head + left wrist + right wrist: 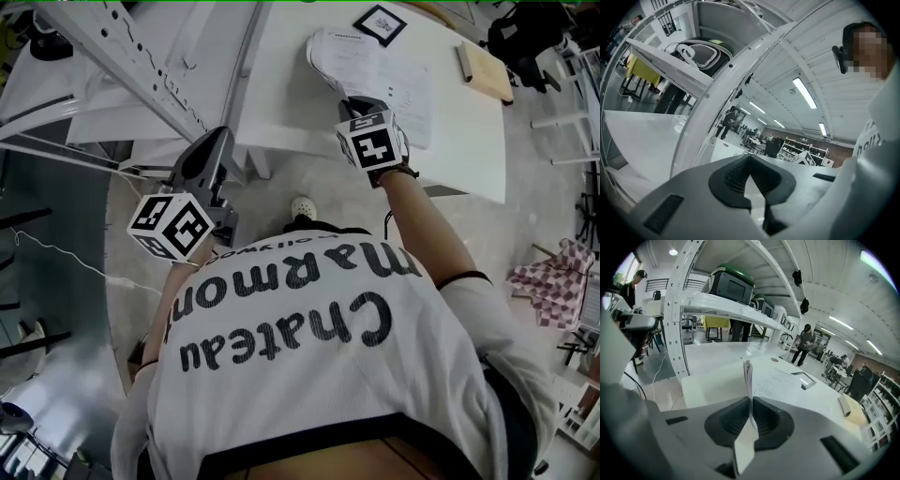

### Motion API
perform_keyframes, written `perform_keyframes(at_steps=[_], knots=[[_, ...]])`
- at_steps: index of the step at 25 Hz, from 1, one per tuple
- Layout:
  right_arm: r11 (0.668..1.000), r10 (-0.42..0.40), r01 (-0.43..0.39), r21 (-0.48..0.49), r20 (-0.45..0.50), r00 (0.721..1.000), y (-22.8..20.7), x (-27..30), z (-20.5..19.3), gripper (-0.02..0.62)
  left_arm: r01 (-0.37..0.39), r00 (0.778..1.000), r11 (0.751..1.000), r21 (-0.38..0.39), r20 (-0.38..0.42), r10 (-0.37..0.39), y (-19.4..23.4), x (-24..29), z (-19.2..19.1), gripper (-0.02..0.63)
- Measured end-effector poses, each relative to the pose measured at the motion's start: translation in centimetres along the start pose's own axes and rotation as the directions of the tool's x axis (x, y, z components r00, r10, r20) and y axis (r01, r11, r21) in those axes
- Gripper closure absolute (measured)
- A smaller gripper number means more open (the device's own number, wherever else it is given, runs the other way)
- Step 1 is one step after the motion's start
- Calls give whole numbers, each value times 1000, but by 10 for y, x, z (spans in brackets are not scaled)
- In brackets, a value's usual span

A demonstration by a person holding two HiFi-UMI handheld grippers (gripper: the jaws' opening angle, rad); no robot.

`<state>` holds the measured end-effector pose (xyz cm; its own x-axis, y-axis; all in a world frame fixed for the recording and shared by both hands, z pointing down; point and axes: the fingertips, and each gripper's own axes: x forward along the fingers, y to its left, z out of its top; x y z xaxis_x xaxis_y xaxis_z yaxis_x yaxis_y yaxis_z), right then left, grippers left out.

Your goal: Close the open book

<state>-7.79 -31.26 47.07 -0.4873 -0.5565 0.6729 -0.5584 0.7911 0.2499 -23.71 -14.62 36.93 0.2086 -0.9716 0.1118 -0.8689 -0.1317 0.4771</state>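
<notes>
The book [398, 94] lies open on the white table [469, 159], near its near edge and just beyond the right gripper [361, 101]. Its printed right-hand page lies flat, face up. A sheaf of pages [748, 373] from the left half is raised and stands almost upright on edge; in the right gripper view it shows as a thin white blade running straight away from the camera. The book's long axis, along the spine, seems to run from near to far, with the far end leaning a little left, and the open spread reaches off to the right of the raised pages.

The right gripper [751, 404] has its jaws pressed together on the lower edge of that sheaf, the paper pinched between the ribbed pads [764, 420] and its near corner hanging out below them. Its marker cube [373, 145] faces up at the head camera.

The left gripper [214, 142] is held well apart to the left, off the table's near-left corner. In its own view the left gripper [750, 161] has its jaws closed tip to tip with nothing between them.

Farther across the table lie a small black-framed picture [380, 23] and, to the right, a tan board [489, 73] with a short roll [464, 61] beside it. A white perforated metal frame [141, 56] rises at the far left.
</notes>
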Motion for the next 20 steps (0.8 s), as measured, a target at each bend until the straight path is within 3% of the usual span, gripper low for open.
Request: perform_keyframes(at_steps=[12,20], knots=[[987,-55,47,154,47,997,-20,-21,-5,549,40,999,999,14,-23,-39,-10,11,-4,581],[965,-56,35,258,72,996,-33,-30,-7,549,60,998,998,21,-31,-60,-17,18,-3,581]])
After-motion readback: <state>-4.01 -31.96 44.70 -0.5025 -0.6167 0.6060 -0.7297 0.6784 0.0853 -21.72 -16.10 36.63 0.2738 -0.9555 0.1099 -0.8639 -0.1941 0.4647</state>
